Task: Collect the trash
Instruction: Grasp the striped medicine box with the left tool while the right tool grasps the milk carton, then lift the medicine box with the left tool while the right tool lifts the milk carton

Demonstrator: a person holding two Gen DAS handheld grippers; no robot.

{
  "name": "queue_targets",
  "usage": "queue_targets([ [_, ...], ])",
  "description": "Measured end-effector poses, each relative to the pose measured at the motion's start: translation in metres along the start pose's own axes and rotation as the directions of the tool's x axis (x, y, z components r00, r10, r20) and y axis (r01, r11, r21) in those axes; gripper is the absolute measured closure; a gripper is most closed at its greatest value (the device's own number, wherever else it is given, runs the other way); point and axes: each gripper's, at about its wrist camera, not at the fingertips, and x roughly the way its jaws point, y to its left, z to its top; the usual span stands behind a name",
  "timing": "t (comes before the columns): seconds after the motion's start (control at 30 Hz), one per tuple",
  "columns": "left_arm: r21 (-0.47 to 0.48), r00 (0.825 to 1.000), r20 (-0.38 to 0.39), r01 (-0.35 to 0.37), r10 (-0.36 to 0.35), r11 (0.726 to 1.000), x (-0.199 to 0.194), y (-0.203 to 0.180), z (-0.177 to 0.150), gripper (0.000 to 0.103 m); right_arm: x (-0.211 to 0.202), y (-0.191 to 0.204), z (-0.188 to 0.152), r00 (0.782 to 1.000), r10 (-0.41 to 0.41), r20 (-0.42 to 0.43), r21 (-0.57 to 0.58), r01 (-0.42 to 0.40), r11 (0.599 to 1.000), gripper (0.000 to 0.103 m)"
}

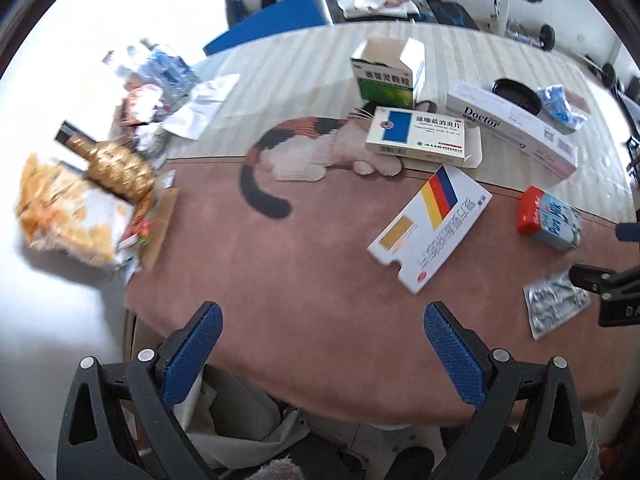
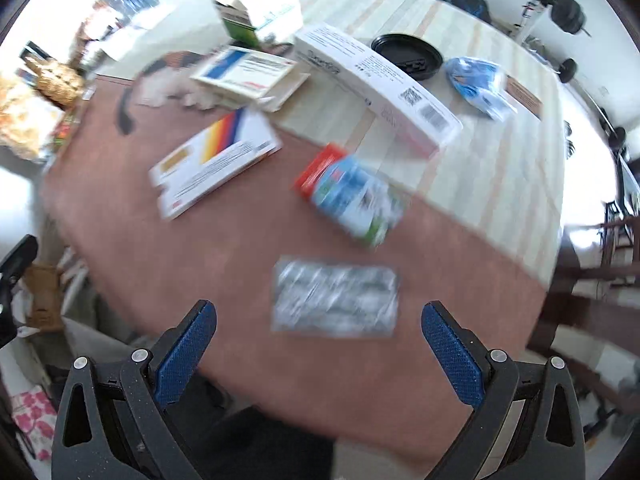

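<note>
Trash lies on a table with a brown and striped cat-print cloth [image 1: 304, 264]. A silver blister pack [image 2: 335, 298] lies just ahead of my right gripper [image 2: 318, 320], which is open and empty above the cloth. It also shows in the left wrist view [image 1: 554, 306]. A small milk carton [image 2: 352, 196] lies beyond it. A flat white box with a colour stripe [image 1: 430, 228] lies ahead of my left gripper [image 1: 322, 320], which is open and empty near the table's front edge.
Further back are a blue-label medicine box [image 1: 418, 136], an open green box [image 1: 386, 72], a long white "Doctor" box [image 1: 512, 128], a black lid [image 1: 516, 94] and blue plastic [image 1: 560, 104]. Wrappers and a gold bottle [image 1: 116, 168] lie at the left edge.
</note>
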Motion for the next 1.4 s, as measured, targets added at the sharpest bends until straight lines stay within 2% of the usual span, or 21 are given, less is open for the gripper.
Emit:
queue_targets([
  [0.1,0.078,0.998,-0.066,0.029,-0.024,0.996,0.034,-0.019,0.031,0.0,0.037,-0.006,0.033,0.998,0.002,-0.065,-0.055,-0.005,0.998,0.0],
  [0.2,0.175,0.989,-0.129,0.099,-0.077,0.98,0.06,-0.039,0.046,0.0,0.066,0.0,0.058,0.993,0.003,-0.118,-0.156,-0.021,0.988,0.002],
  [0.27,0.249,0.979,-0.176,0.144,-0.101,0.958,0.073,-0.051,0.051,0.0,0.079,0.005,0.065,0.99,-0.004,-0.144,-0.204,-0.025,0.979,0.008],
  [0.3,0.278,0.975,-0.193,0.163,-0.111,0.947,0.078,-0.057,0.054,0.0,0.082,0.006,0.066,0.989,-0.003,-0.148,-0.212,-0.029,0.977,0.018],
  [0.33,0.304,0.968,-0.216,0.189,-0.125,0.934,0.084,-0.063,0.056,0.0,0.083,0.004,0.067,0.99,0.002,-0.141,-0.21,-0.032,0.977,0.021],
  [0.37,0.325,0.962,-0.239,0.209,-0.134,0.923,0.089,-0.068,0.058,0.0,0.081,0.0,0.069,0.99,0.008,-0.141,-0.187,-0.034,0.982,0.023],
  [0.43,0.367,0.951,-0.272,0.241,-0.143,0.898,0.098,-0.08,0.062,0.0,0.075,-0.014,0.072,0.992,0.038,-0.122,-0.118,-0.053,0.992,0.036],
  [0.57,0.442,0.935,-0.329,0.275,-0.131,0.854,0.115,-0.105,0.069,0.0,0.068,-0.05,0.075,0.989,0.095,-0.112,0.042,-0.09,0.995,0.037],
  [0.73,0.5,0.931,-0.348,0.281,-0.107,0.819,0.127,-0.124,0.075,0.001,0.065,-0.072,0.079,0.987,0.103,-0.12,0.116,-0.09,0.989,0.037],
  [0.77,0.5,0.93,-0.349,0.288,-0.114,0.817,0.127,-0.126,0.076,0.009,0.064,-0.074,0.081,0.988,0.105,-0.115,0.12,-0.091,0.989,0.037],
  [0.83,0.47,0.917,-0.37,0.323,-0.149,0.821,0.127,-0.128,0.078,0.029,0.063,-0.077,0.088,0.989,0.103,-0.11,0.127,-0.088,0.988,0.037],
  [0.87,0.449,0.905,-0.388,0.352,-0.176,0.821,0.127,-0.127,0.08,0.034,0.062,-0.077,0.09,0.989,0.103,-0.108,0.131,-0.088,0.987,0.037],
  [0.93,0.423,0.901,-0.39,0.358,-0.19,0.832,0.127,-0.127,0.08,0.034,0.059,-0.079,0.089,0.989,0.11,-0.102,0.139,-0.095,0.986,0.037],
  [1.0,0.364,0.896,-0.401,0.348,-0.191,0.864,0.127,-0.121,0.079,0.034,0.06,-0.083,0.081,0.989,0.113,-0.097,0.142,-0.099,0.985,0.037],
  [1.03,0.296,0.889,-0.415,0.333,-0.194,0.895,0.129,-0.115,0.079,0.034,0.059,-0.083,0.081,0.989,0.11,-0.097,0.14,-0.095,0.986,0.037],
  [1.1,0.085,0.856,-0.444,0.334,-0.264,0.939,0.132,-0.101,0.074,0.033,0.061,-0.086,0.076,0.989,0.109,-0.103,0.157,-0.093,0.983,0.037],
  [1.13,-0.034,0.838,-0.45,0.329,-0.309,0.944,0.133,-0.092,0.07,0.033,0.062,-0.088,0.075,0.986,0.116,-0.121,0.178,-0.094,0.98,0.037],
  [1.2,-0.174,0.823,-0.442,0.311,-0.356,0.934,0.133,-0.082,0.065,0.033,0.068,-0.087,0.074,0.983,0.124,-0.137,0.182,-0.098,0.978,0.035],
  [1.27,-0.221,0.834,-0.422,0.285,-0.355,0.933,0.132,-0.081,0.064,0.033,0.069,-0.086,0.077,0.982,0.113,-0.153,0.174,-0.086,0.981,0.034],
  [1.37,-0.16,0.858,-0.428,0.239,-0.285,0.958,0.128,-0.097,0.065,0.032,0.073,-0.079,0.084,0.98,0.08,-0.181,0.124,-0.058,0.991,0.031],
  [1.4,-0.14,0.871,-0.416,0.222,-0.26,0.965,0.125,-0.106,0.062,0.031,0.074,-0.076,0.083,0.981,0.063,-0.186,0.101,-0.044,0.994,0.03],
])
